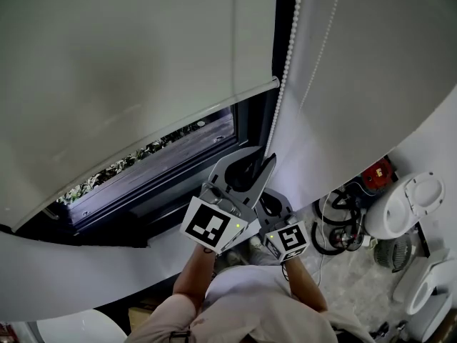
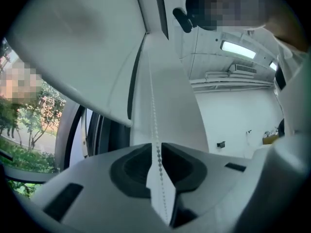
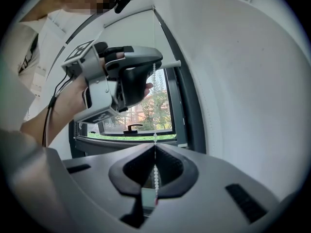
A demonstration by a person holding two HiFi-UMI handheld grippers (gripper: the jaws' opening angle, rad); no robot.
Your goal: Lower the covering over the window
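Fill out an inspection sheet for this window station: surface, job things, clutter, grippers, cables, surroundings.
surface: no worktop seen; pale floor at lower right.
job's things: roller blind partly down, with a strip of window uncovered under its bottom bar; bead chain hangs at the blind's right edge.
clutter: white round appliances and a red item on the floor, kinds unclear.
grippers: left gripper has its jaws slightly apart with the chain running between them; right gripper is shut on the chain, lower down.
cables: black coiled cables on the floor.
surroundings: trees outside; ceiling light indoors.
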